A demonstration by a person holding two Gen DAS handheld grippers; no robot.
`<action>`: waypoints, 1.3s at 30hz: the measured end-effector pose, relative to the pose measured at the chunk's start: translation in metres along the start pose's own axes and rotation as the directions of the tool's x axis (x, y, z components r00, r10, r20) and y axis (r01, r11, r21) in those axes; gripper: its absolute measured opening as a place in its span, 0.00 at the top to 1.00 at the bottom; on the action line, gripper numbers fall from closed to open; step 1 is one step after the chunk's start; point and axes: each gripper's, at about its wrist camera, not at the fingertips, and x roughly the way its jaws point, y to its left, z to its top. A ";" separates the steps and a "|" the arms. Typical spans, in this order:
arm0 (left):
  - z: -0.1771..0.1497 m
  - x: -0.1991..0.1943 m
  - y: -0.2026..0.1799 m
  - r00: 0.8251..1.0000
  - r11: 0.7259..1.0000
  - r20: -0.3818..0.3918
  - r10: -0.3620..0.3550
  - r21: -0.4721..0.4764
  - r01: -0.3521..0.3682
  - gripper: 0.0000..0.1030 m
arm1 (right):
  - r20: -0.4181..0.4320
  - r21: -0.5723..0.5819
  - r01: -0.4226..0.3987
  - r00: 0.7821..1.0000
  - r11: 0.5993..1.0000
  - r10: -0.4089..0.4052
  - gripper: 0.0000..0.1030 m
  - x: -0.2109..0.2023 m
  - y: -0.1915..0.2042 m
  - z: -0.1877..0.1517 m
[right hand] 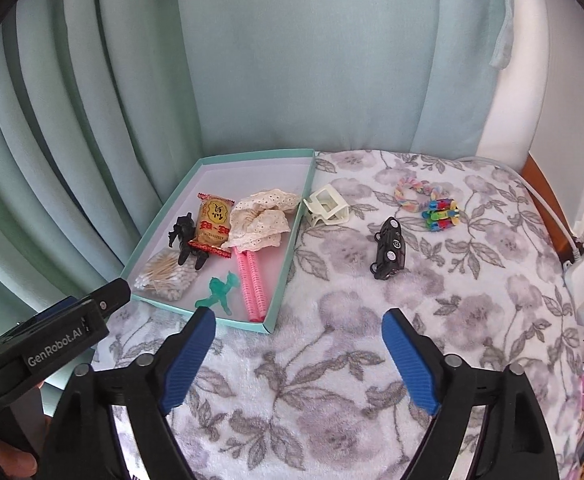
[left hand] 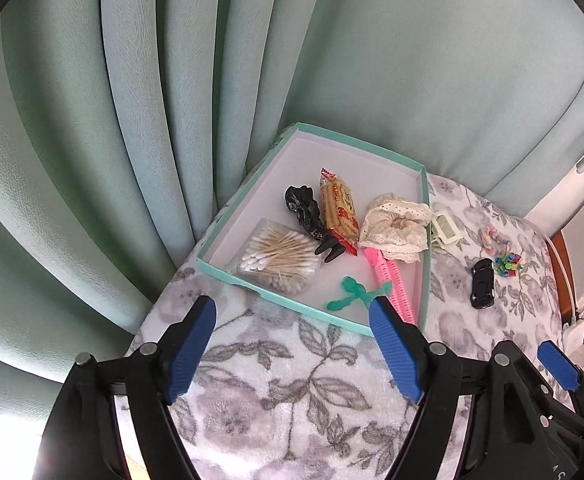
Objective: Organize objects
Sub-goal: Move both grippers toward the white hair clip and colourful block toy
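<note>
1. Right wrist view: the right gripper [right hand: 298, 322] hangs over the floral blanket [right hand: 332, 360], jaws spread wide and holding nothing.
2. Left of it, the teal tray [right hand: 288, 268] holds a cotton swab pack [right hand: 168, 274], black hair claw [right hand: 186, 240], snack packet [right hand: 212, 220], lace scrunchie [right hand: 260, 220], pink rollers [right hand: 252, 284] and green figure [right hand: 220, 290].
3. A white clip [right hand: 326, 204] lies just beside the tray; a black toy car [right hand: 388, 248], pastel ring [right hand: 410, 194] and colourful link toy [right hand: 440, 210] lie well apart.
4. Left wrist view: the left gripper [left hand: 292, 316] hovers at the tray's near edge, jaws wide and empty.
</note>
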 end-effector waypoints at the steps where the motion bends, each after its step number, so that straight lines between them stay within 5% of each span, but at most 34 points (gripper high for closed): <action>1: -0.001 -0.001 -0.001 1.000 1.000 0.000 -0.002 0.001 0.002 0.23 | 0.002 0.002 0.001 1.000 1.000 -0.001 0.11 -0.002 -0.002 -0.001; 5: -0.004 -0.007 -0.005 1.000 1.000 0.013 -0.003 0.008 0.003 0.21 | 0.012 0.010 0.001 1.000 1.000 -0.001 0.05 -0.010 -0.007 -0.003; 8: -0.004 -0.011 -0.009 1.000 1.000 0.026 -0.006 0.012 0.006 0.06 | 0.023 0.013 0.004 1.000 1.000 -0.004 0.00 -0.015 -0.011 -0.004; 20: -0.008 -0.019 -0.019 0.998 1.000 0.054 -0.017 0.011 0.016 0.06 | 0.035 0.039 0.007 0.999 0.999 -0.008 0.00 -0.021 -0.031 -0.009; 29: -0.011 -0.017 -0.053 0.991 0.991 0.074 -0.111 0.087 0.105 0.06 | 0.030 0.091 0.027 0.999 0.995 -0.030 0.00 -0.015 -0.067 -0.010; 39: 0.001 0.006 -0.097 0.979 0.971 0.012 -0.204 0.130 0.201 0.06 | 0.009 0.161 0.072 0.997 0.984 -0.074 0.00 0.001 -0.117 -0.002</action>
